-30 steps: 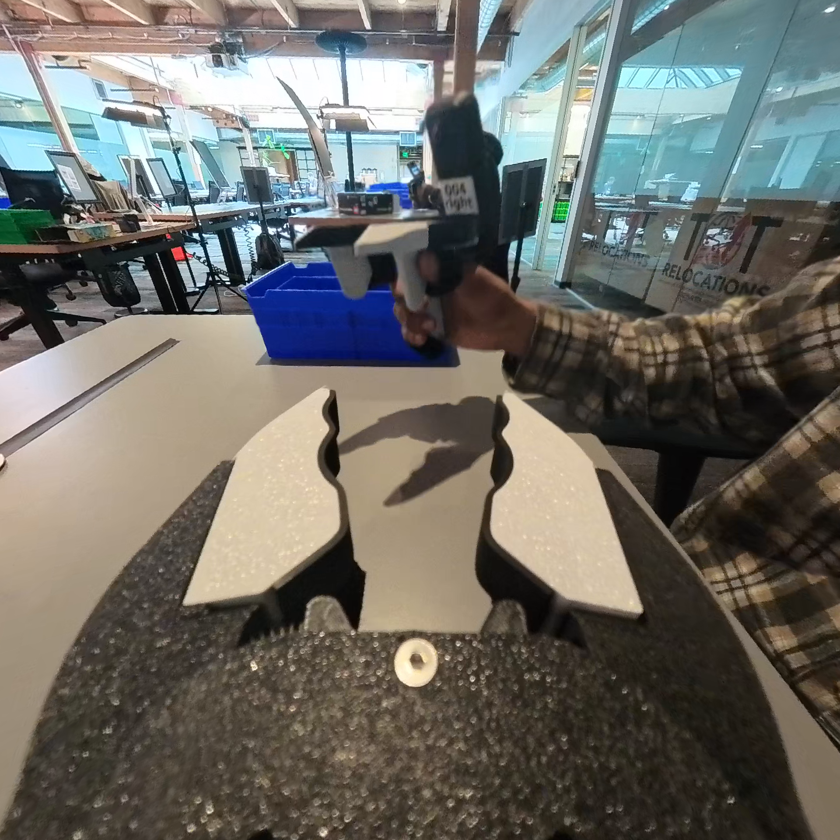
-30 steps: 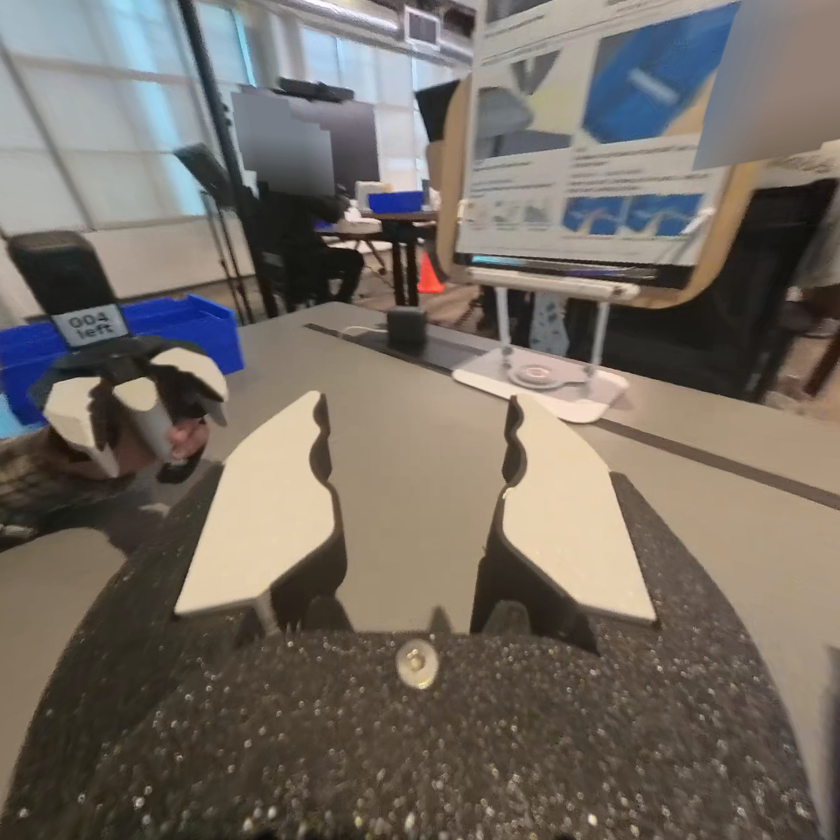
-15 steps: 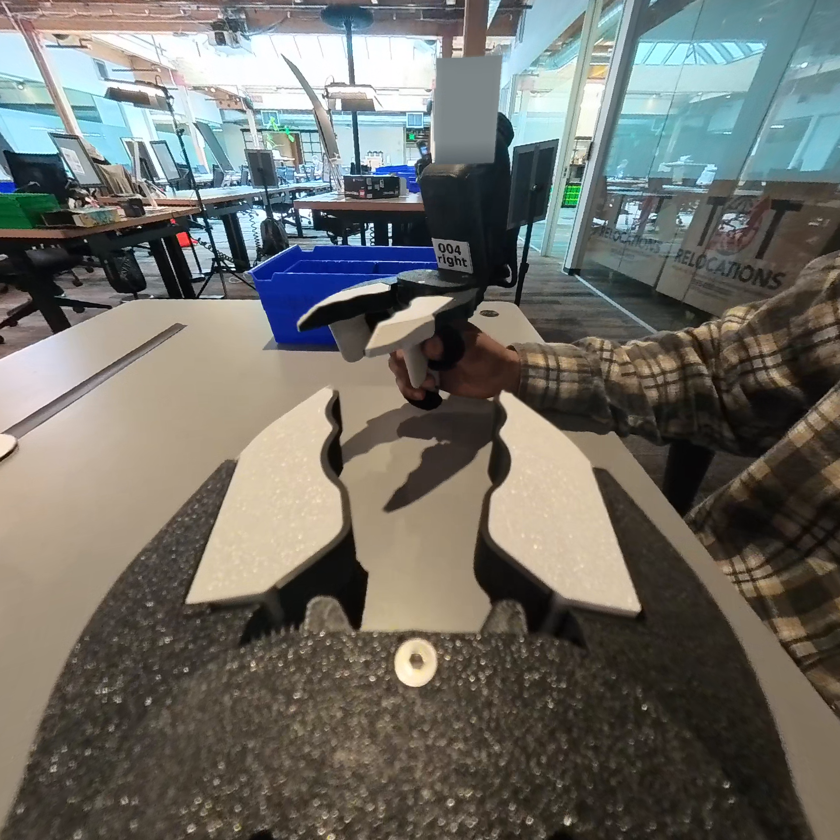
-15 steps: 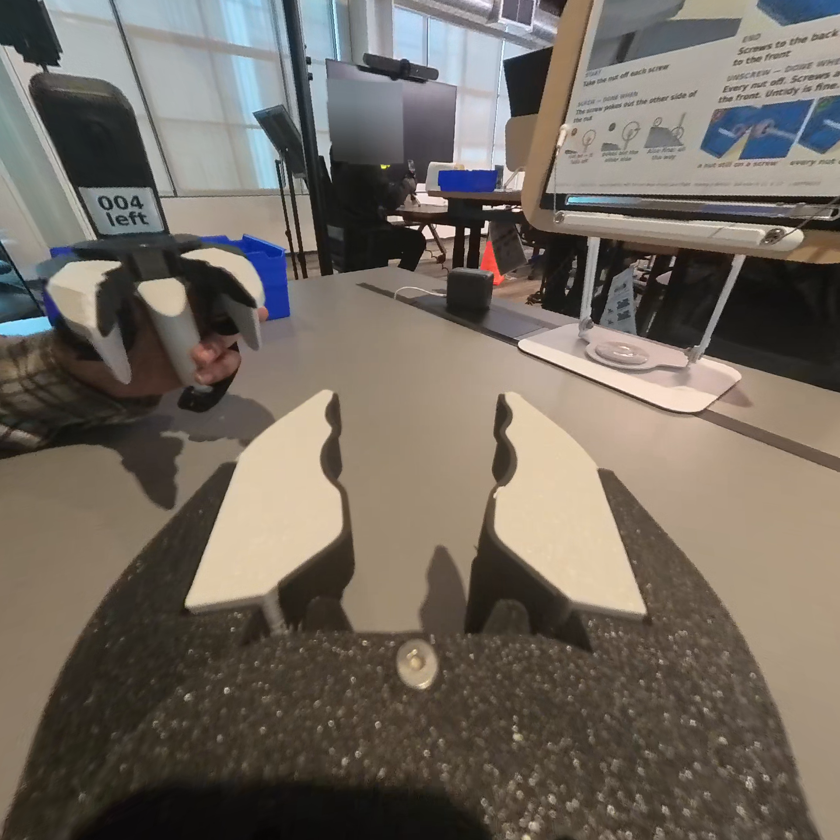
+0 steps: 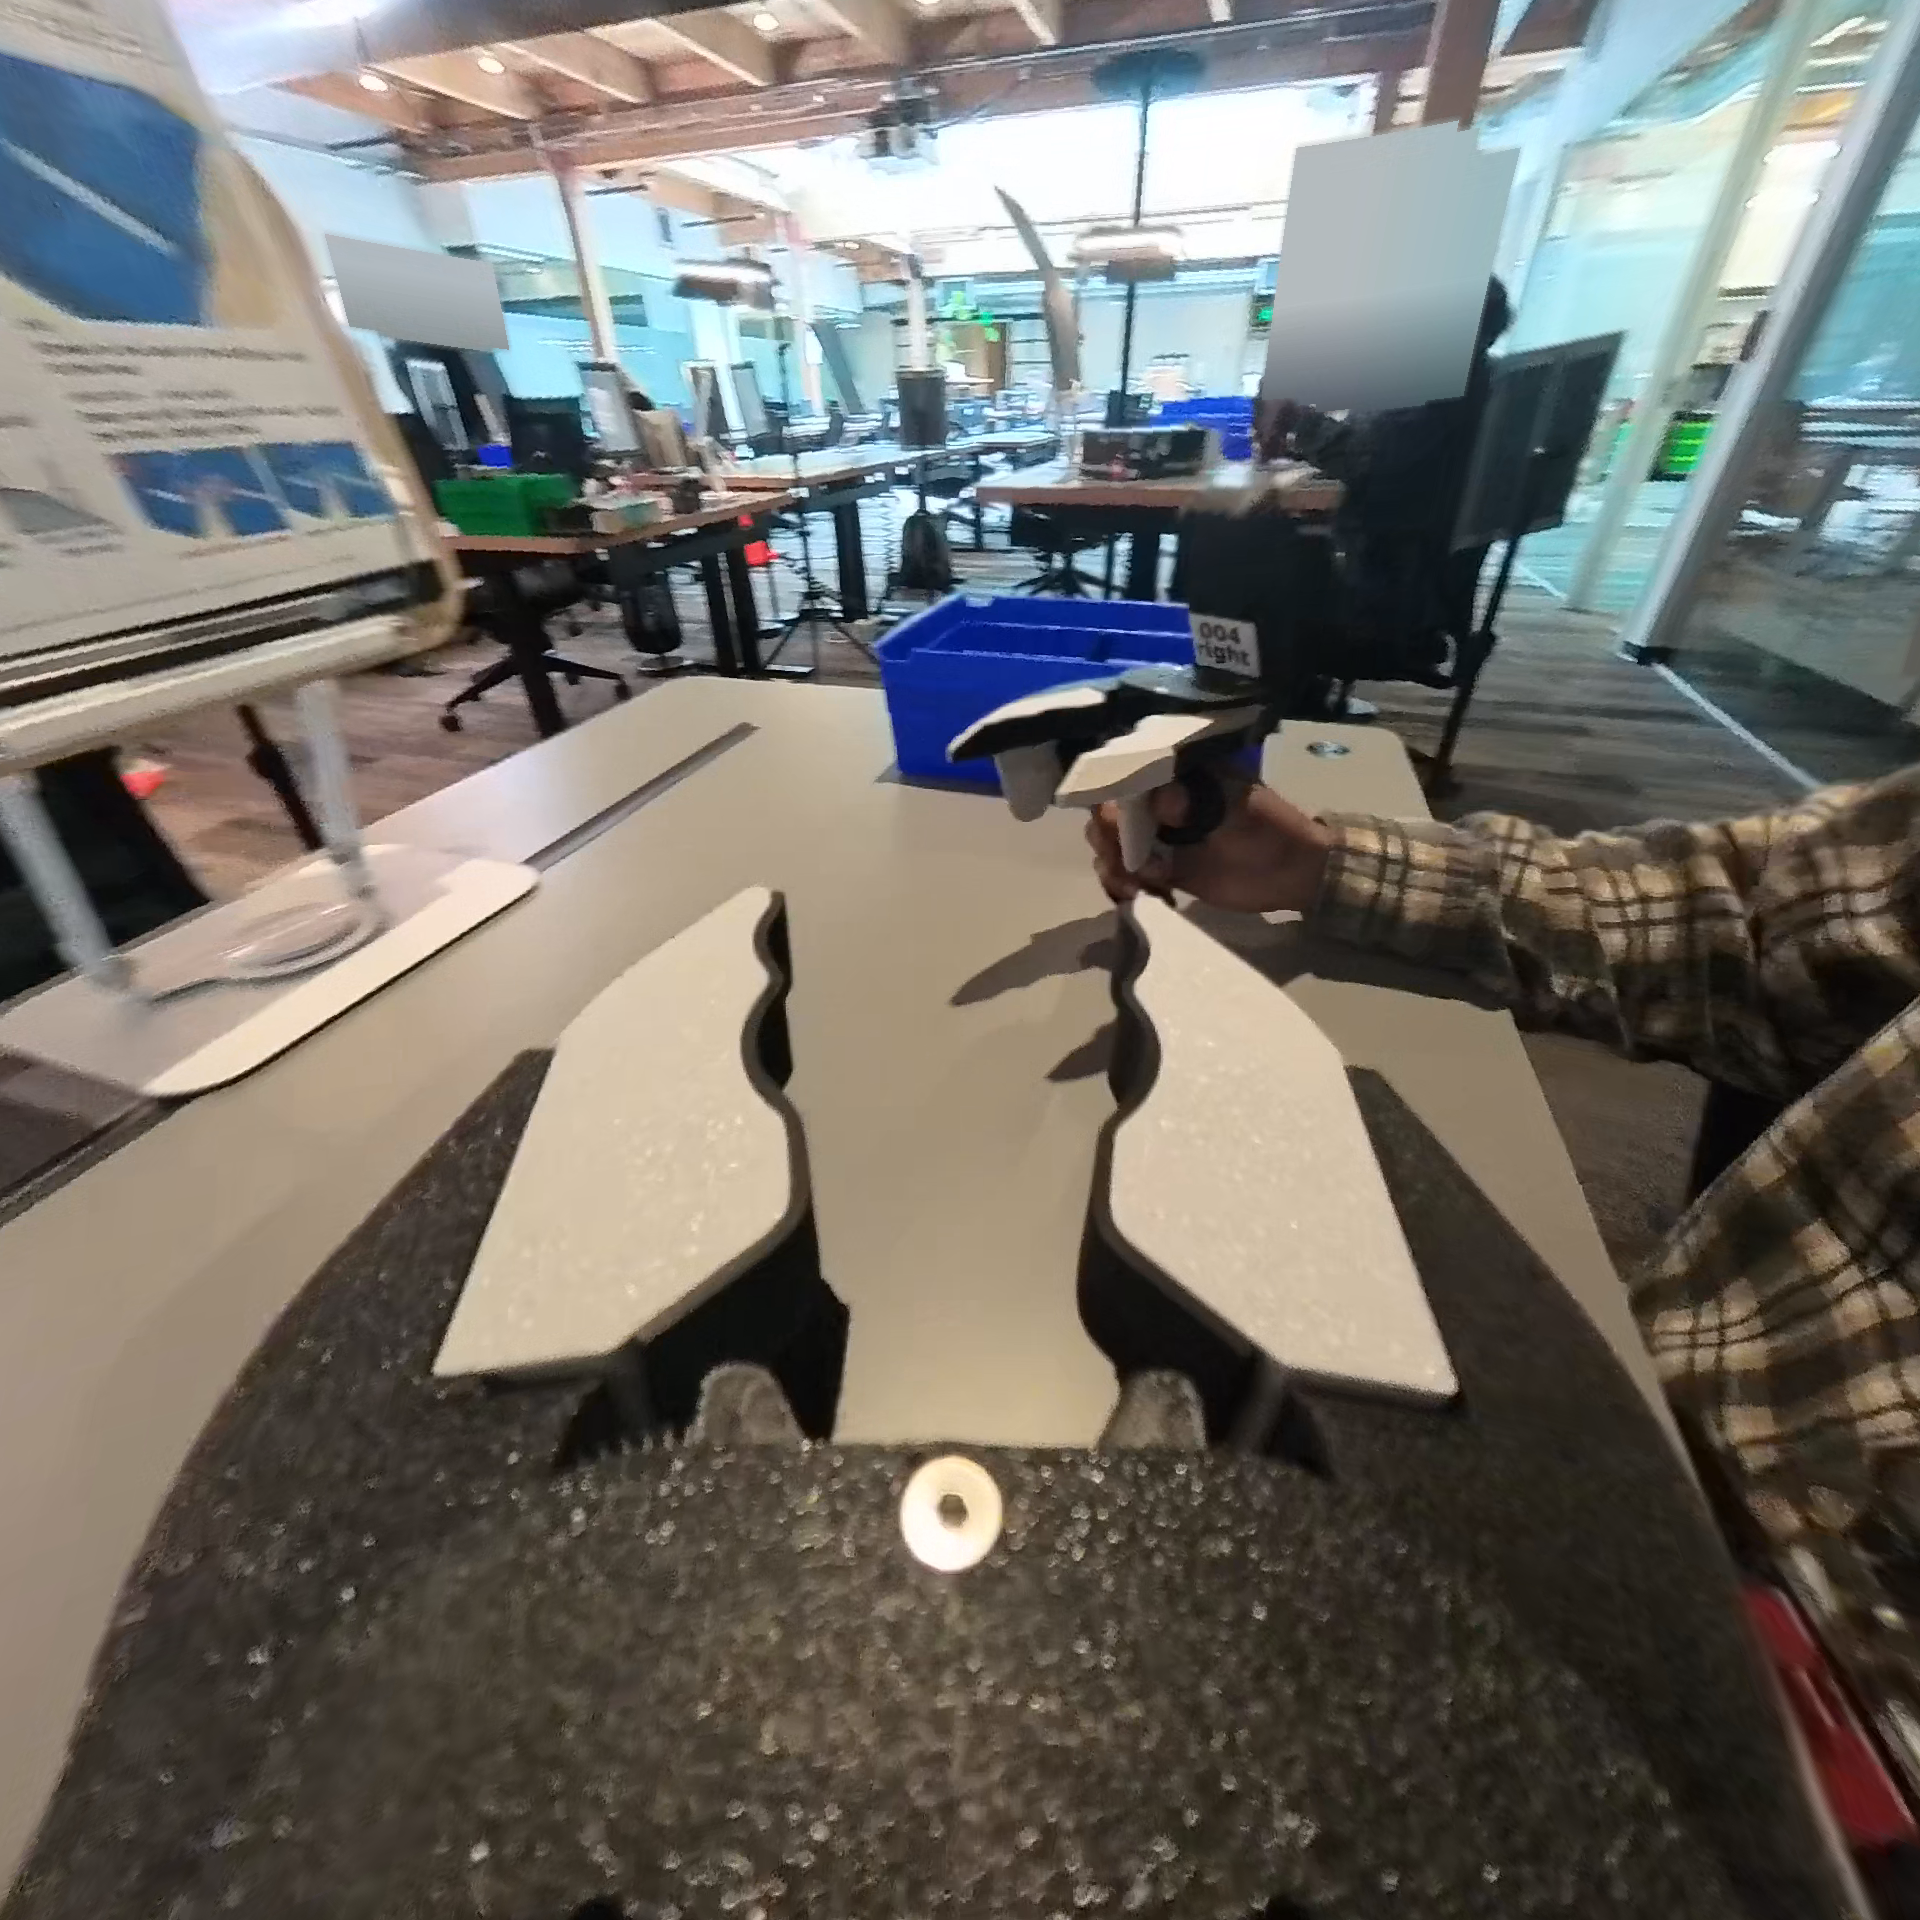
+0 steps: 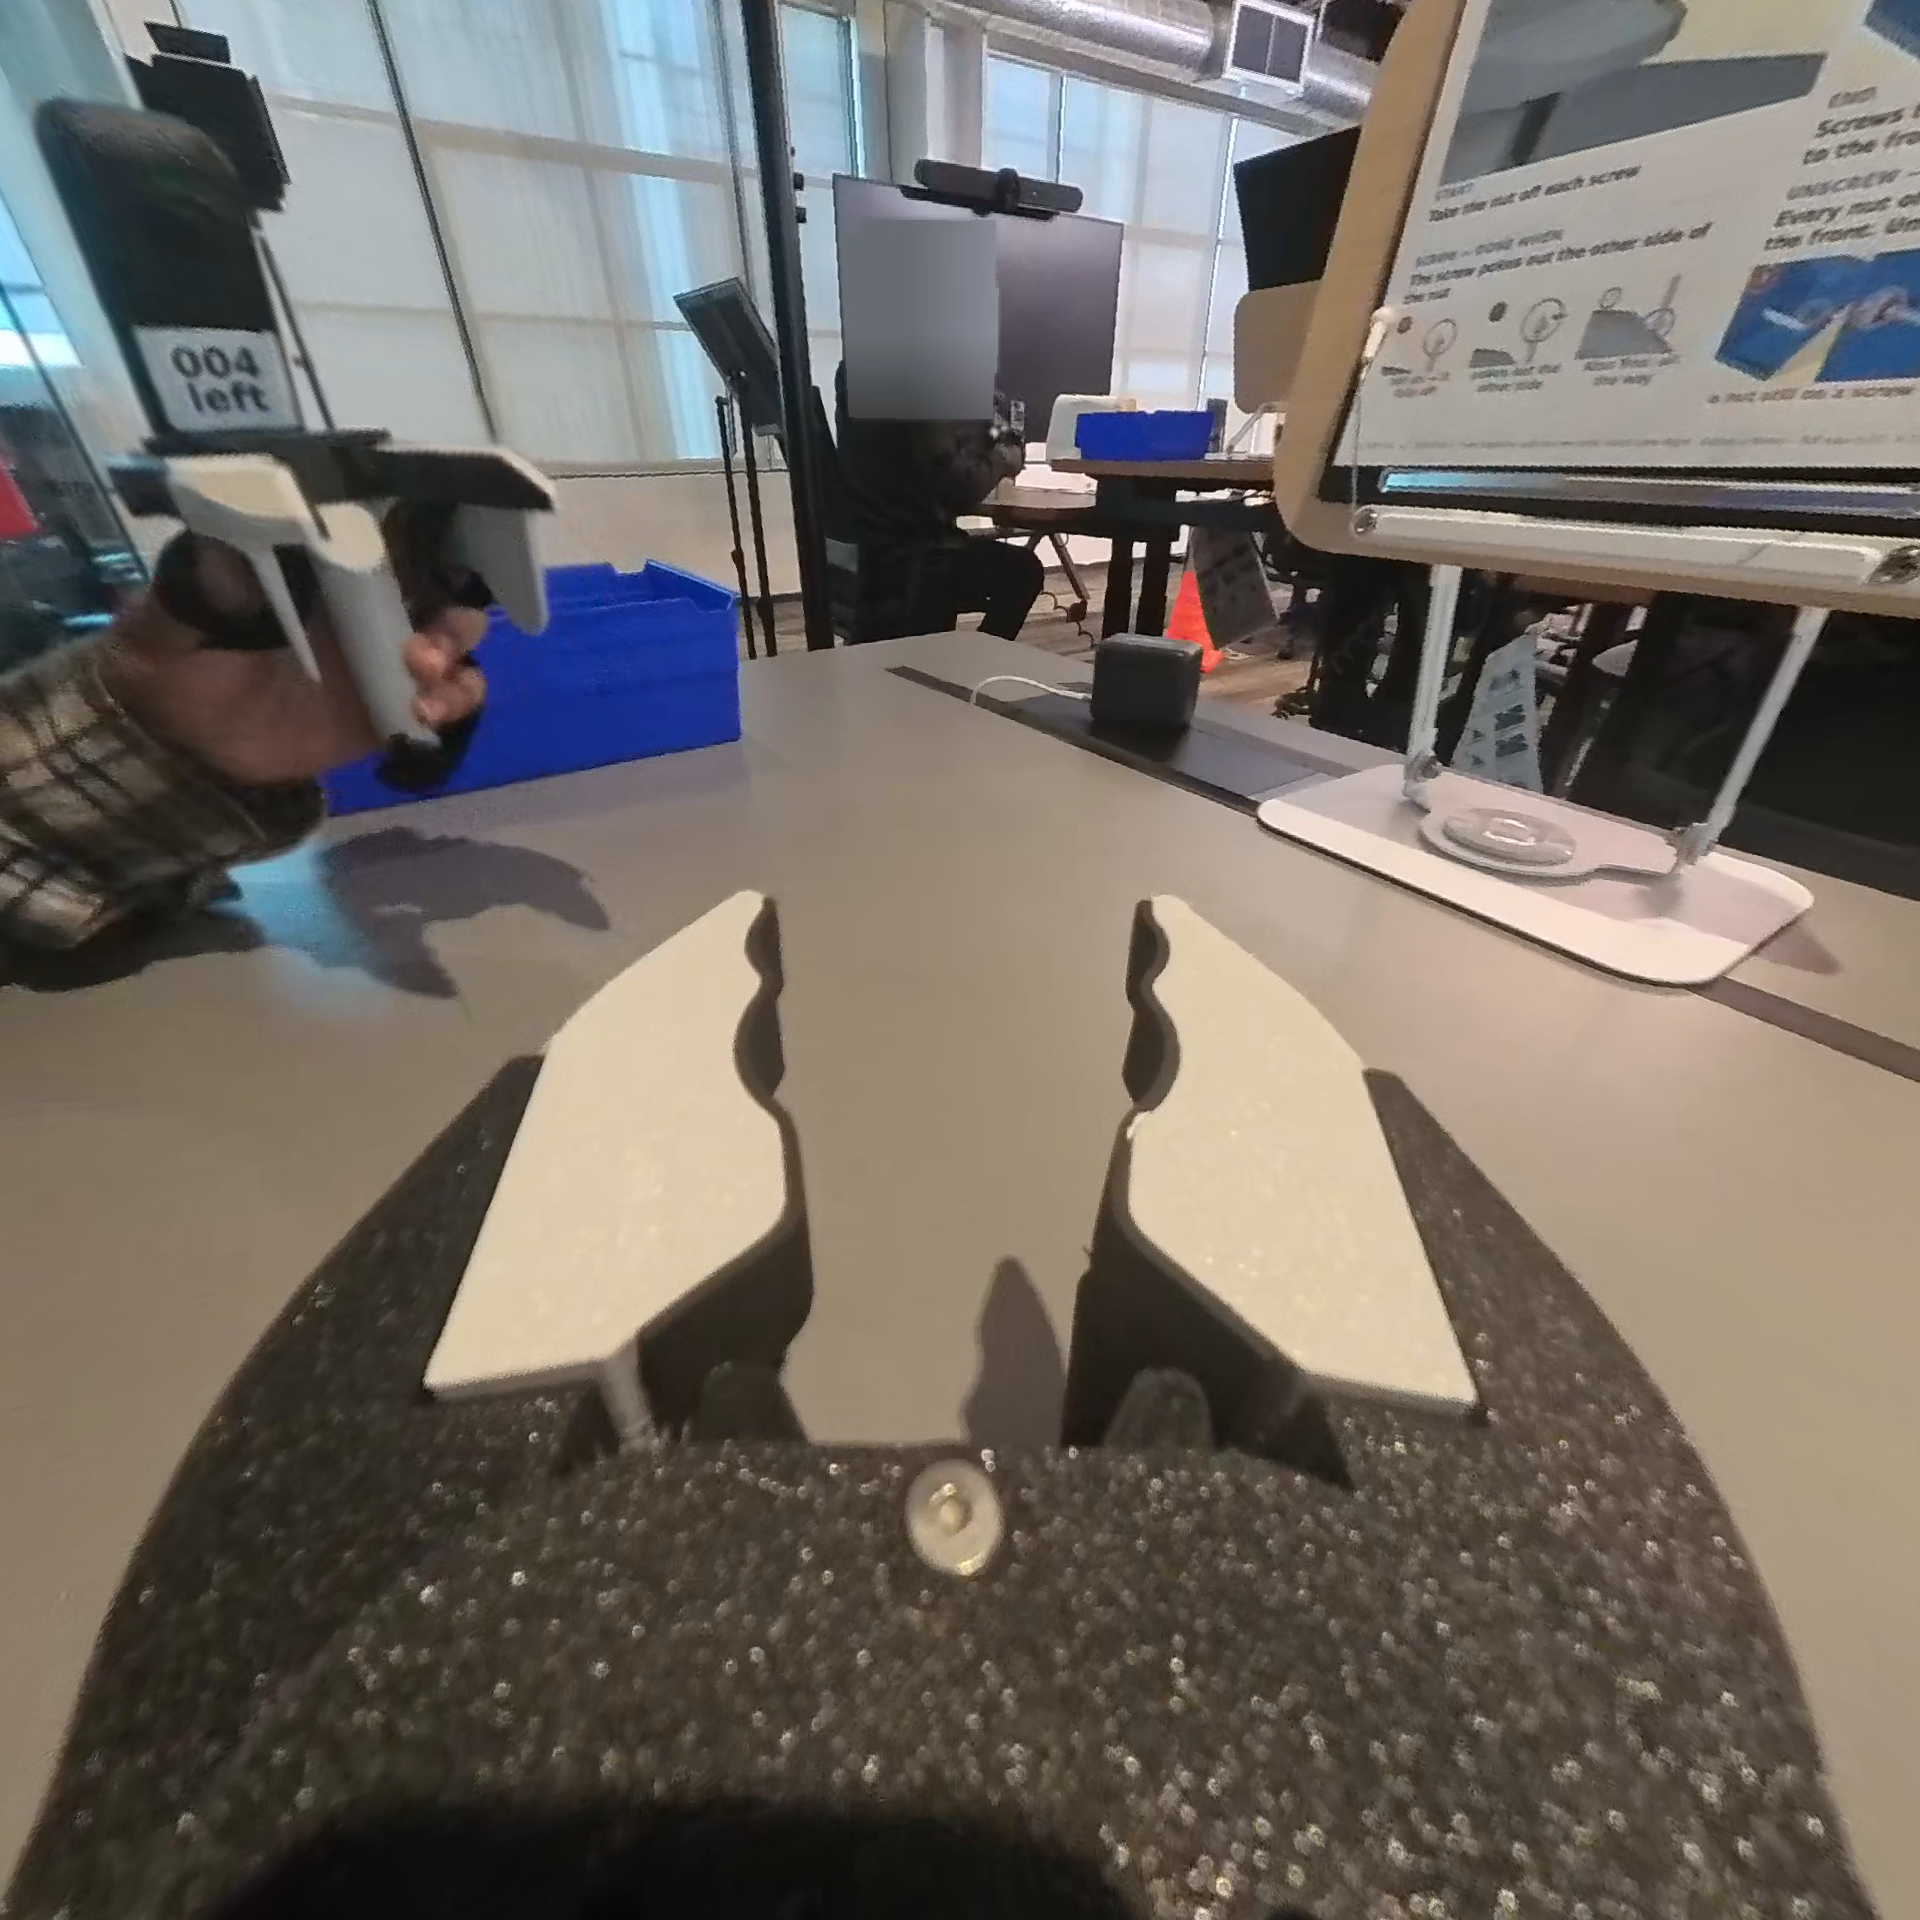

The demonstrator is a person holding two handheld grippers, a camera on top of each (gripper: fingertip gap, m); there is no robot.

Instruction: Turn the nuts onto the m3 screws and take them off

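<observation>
No nuts or screws show in either view. My left gripper [image 5: 954, 906] is open and empty, held just above the grey table [image 5: 260, 1299]. My right gripper [image 6: 954, 904] is also open and empty above the table [image 6: 935, 810]. A blue compartment bin [image 5: 997, 665] stands at the table's far edge; its contents are hidden. It also shows in the right wrist view [image 6: 613, 665]. The right gripper [image 5: 1013, 769] shows ahead of the left one, in front of the bin, held by a hand in a plaid sleeve. The left gripper [image 6: 384, 520] shows raised at the left.
An instruction board [image 5: 156, 312] on a white stand base [image 5: 395, 935] stands at the left; it shows at the right in the right wrist view [image 6: 1610, 260]. A small black box [image 6: 1143, 675] sits on a dark strip. A seated person [image 6: 914, 520] is behind the table. Spacing between my two grippers at the tips: around 20 centimetres.
The left wrist view has swung left, bringing the instruction board into view. The right gripper has come down from a raised position to near the table. Both stay open.
</observation>
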